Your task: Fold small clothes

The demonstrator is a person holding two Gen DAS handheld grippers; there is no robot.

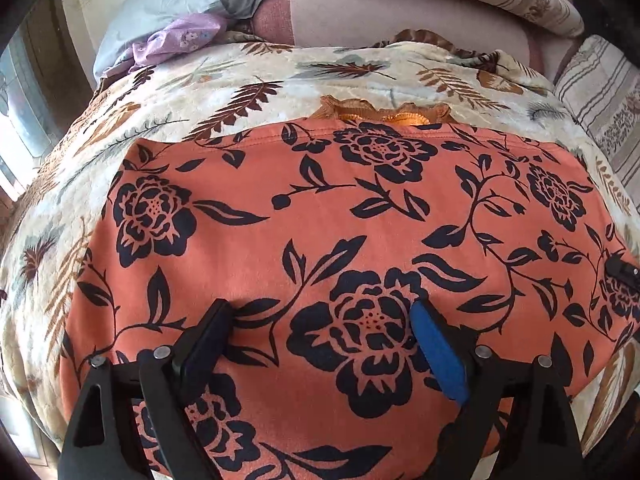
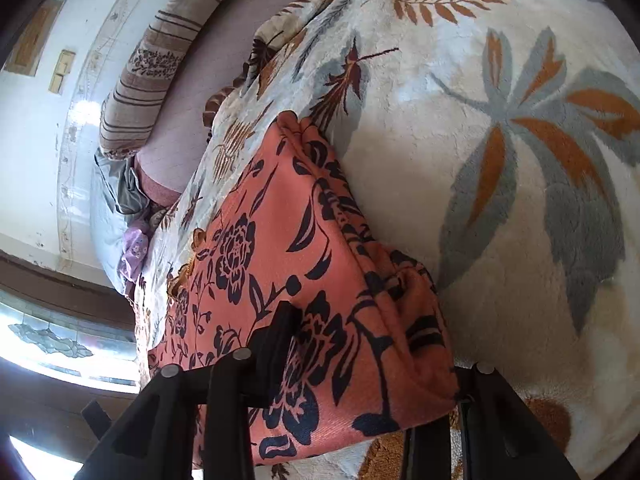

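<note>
Spread flat on a cream leaf-print blanket: an orange garment with black flowers, its far hem straight, a frilly mustard-coloured piece of cloth peeking out from under that far edge. Over the garment's near half, the left gripper, jaws wide apart, black pad on one finger and blue pad on the other, nothing between them, tips close to or resting on the fabric. At the far right edge of the left wrist view, a small black part of the right gripper on the garment's side. In the right wrist view, the right gripper closed around the bunched end of the orange garment, fabric gathered and puckered between the two fingers, the right-hand finger mostly hidden behind the cloth, so probably a firm pinch rather than a loose one. Beyond the blanket: a striped pillow, a pale blue-grey pillow, a crumpled lilac cloth.
</note>
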